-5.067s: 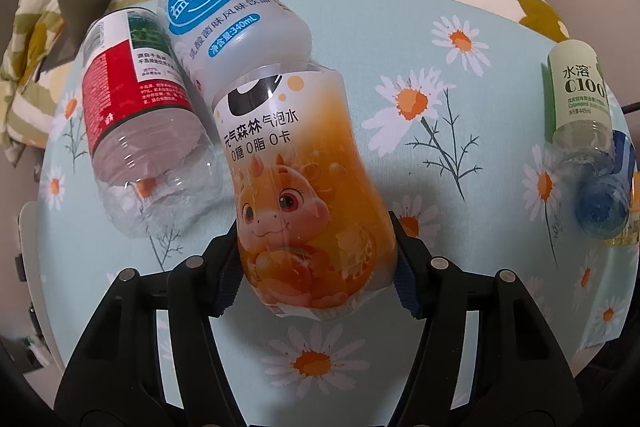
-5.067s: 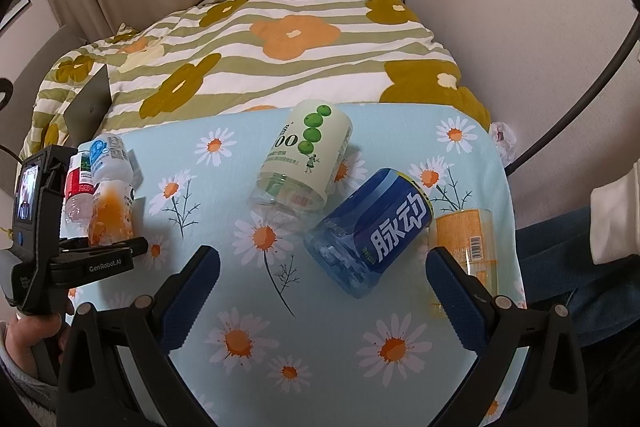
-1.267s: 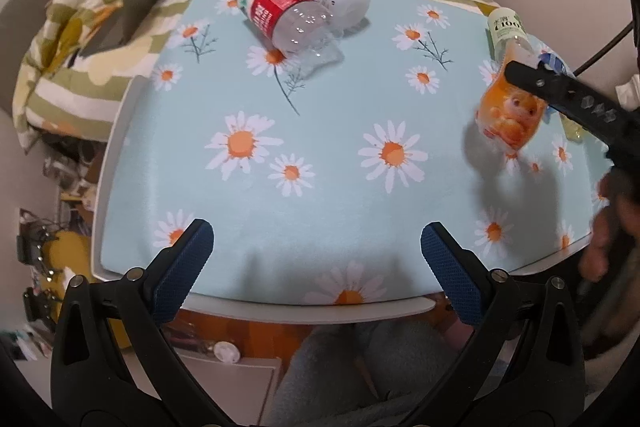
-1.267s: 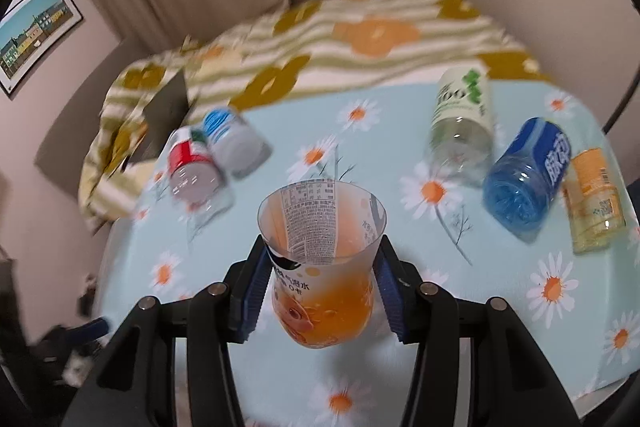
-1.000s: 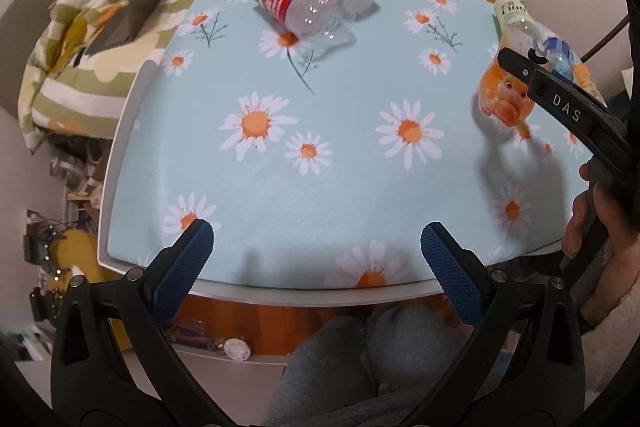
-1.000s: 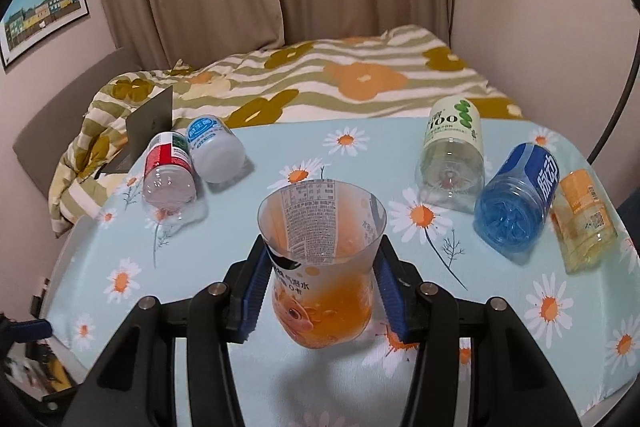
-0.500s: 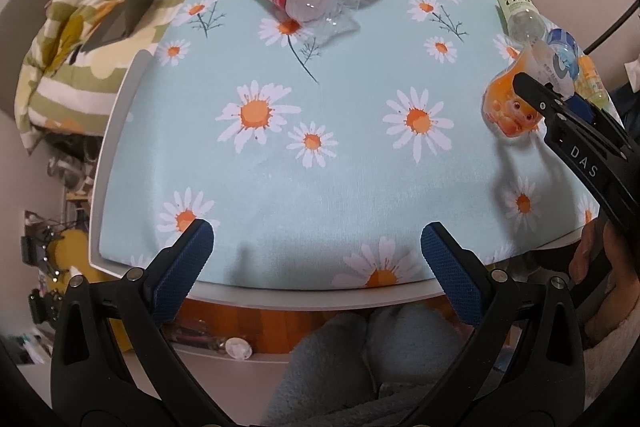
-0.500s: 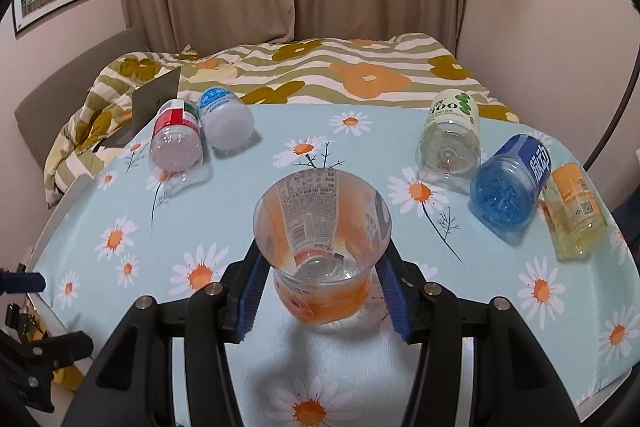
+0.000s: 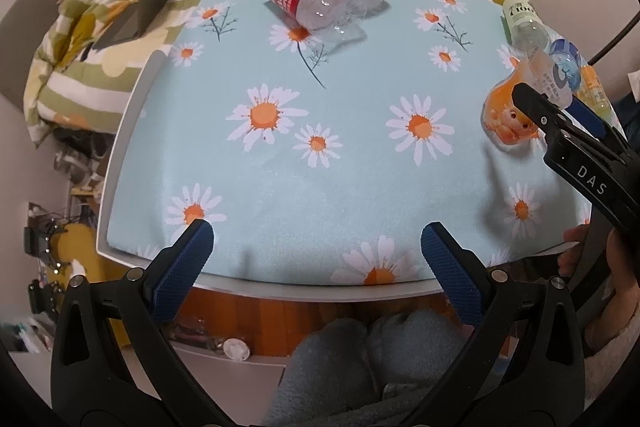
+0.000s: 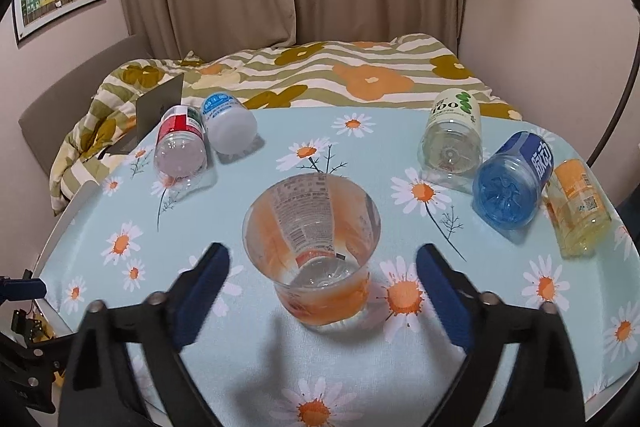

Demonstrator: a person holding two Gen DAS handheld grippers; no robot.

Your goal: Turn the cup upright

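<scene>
The orange cartoon-print cup [image 10: 316, 251] stands upright, mouth up, on the daisy tablecloth [image 10: 248, 347]. My right gripper [image 10: 320, 287] is open, its blue pads on either side of the cup and clear of it. In the left wrist view the cup [image 9: 516, 107] stands at the right, partly behind the right gripper's black finger. My left gripper [image 9: 318, 255] is open and empty, held back over the table's near edge.
Cut bottle-cups lie on their sides: a red-label one [image 10: 180, 151] and a white one [image 10: 228, 123] at the far left, a green-and-white one [image 10: 452, 135], a blue one [image 10: 512, 183] and a yellow one [image 10: 576, 211] at the right. A bed with a flowered cover [image 10: 320, 75] lies beyond the table.
My right gripper set the cup upright on the cloth and opened, letting it go. My left gripper stayed open near the table's edge.
</scene>
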